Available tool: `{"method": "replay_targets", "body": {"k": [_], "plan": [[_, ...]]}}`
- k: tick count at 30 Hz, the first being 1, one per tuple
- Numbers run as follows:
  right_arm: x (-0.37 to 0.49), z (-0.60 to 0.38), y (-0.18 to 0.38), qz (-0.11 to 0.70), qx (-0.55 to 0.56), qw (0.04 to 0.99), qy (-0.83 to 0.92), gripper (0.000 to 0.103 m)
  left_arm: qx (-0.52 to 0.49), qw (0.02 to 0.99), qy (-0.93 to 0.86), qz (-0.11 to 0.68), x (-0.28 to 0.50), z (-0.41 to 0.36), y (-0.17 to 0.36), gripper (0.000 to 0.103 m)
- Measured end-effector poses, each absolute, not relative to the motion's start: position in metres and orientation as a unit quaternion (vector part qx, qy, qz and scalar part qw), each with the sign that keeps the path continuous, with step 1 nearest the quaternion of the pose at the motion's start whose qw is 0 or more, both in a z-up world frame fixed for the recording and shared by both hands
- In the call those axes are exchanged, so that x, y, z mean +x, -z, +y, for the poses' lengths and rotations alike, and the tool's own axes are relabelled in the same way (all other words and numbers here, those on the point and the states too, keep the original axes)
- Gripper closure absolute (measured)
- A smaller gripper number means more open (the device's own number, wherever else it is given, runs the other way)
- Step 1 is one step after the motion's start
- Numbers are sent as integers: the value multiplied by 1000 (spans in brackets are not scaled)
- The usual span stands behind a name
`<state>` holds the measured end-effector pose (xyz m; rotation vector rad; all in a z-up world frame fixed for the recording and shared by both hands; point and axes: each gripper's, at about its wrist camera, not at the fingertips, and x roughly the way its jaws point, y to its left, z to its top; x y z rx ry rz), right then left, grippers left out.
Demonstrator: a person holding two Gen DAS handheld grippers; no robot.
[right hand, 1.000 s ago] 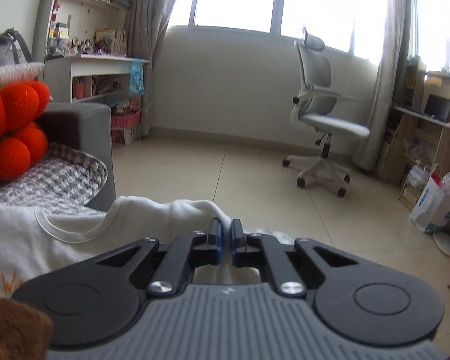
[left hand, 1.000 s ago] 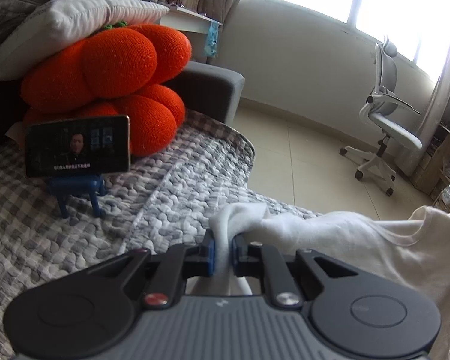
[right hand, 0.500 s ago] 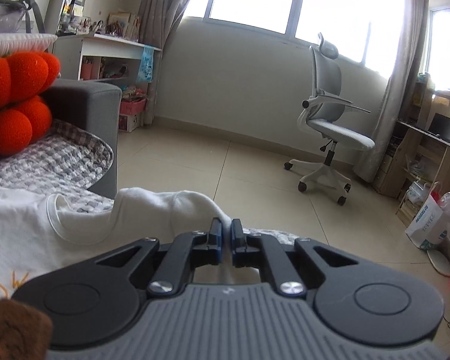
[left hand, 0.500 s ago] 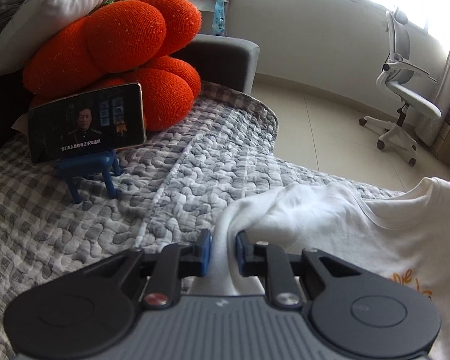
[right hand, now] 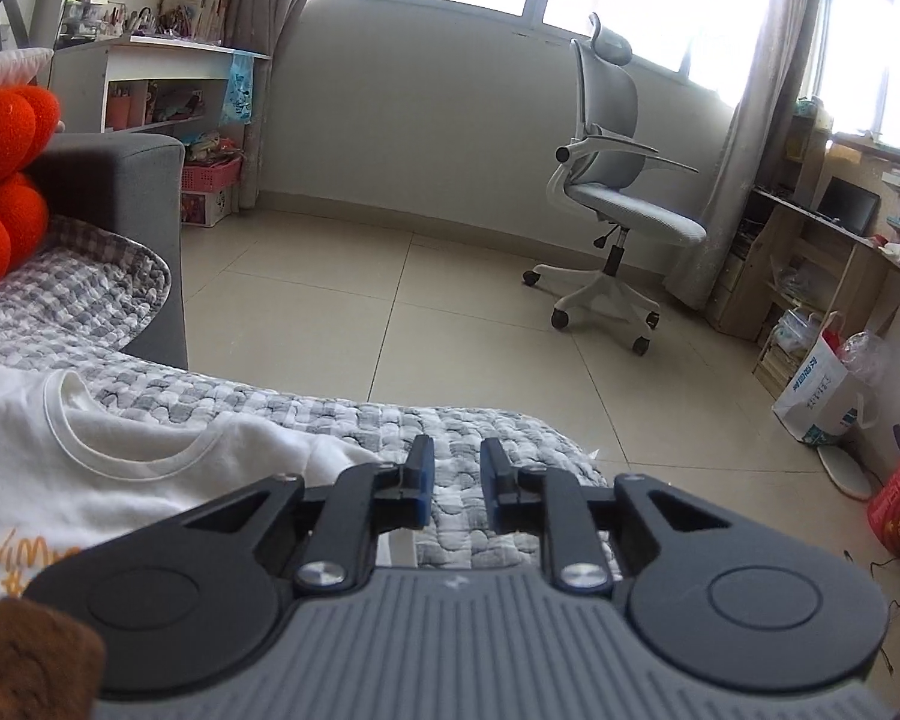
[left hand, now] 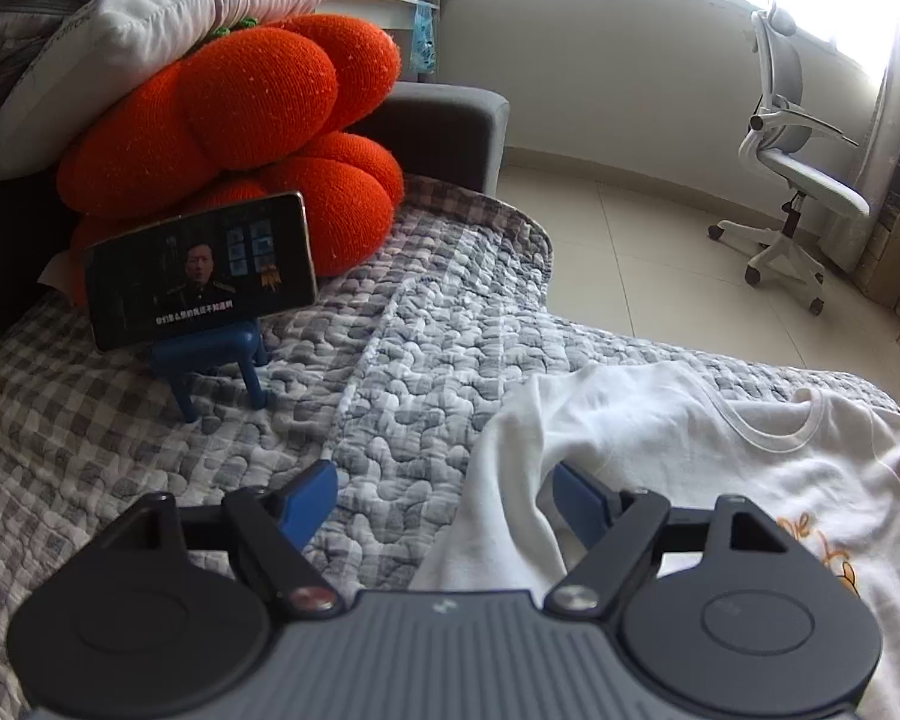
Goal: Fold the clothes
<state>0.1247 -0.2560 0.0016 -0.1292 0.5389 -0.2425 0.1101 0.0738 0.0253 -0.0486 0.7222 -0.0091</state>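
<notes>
Right wrist: shirt (right hand: 150,480) orange print "Wi…" partly legible; both claws spread, empty.

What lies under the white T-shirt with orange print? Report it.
The white T-shirt with orange print lies on a grey checked quilted cover. The cover shows all around it; what is directly beneath the shirt is hidden by the cloth.

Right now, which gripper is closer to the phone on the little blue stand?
Left. The left gripper hangs open over the quilt just in front of the phone. The right gripper is open farther along, past the white T-shirt; its view doesn't show the phone.
</notes>
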Motion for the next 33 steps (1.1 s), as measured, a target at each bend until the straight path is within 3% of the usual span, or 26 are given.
{"method": "replay_targets", "body": {"k": [7, 16, 18, 19, 20, 21, 23, 25, 28, 33], "plan": [[107, -266, -8, 281, -58, 952, 104, 69, 10, 912, 112, 395, 64, 49, -12, 23], [84, -254, -12, 280, -54, 956, 64, 69, 81, 889, 156, 423, 16, 16, -1, 24], [79, -250, -14, 278, -54, 957, 55, 69, 121, 877, 159, 437, 8, 8, 10, 37], [76, -250, -15, 277, -52, 958, 50, 69, 132, 869, 160, 450, 7, 8, 16, 57], [74, -249, -15, 277, -50, 958, 44, 69, 129, 866, 161, 455, 6, 11, 18, 66], [71, -249, -16, 276, -50, 959, 41, 69, 114, 869, 165, 452, 6, 17, 15, 68], [67, -250, -17, 275, -48, 960, 35, 76, 84, 878, 165, 442, 6, 31, 6, 98], [61, -253, -19, 271, -50, 961, 31, 83, 47, 897, 146, 415, 4, 52, -10, 98], [56, -258, -21, 268, -51, 961, 37, 84, 0, 921, 97, 378, 5, 89, -27, 98], [50, -269, -17, 269, -53, 960, 53, 84, 28, 935, -148, 320, 33, 147, -35, 98]]}}
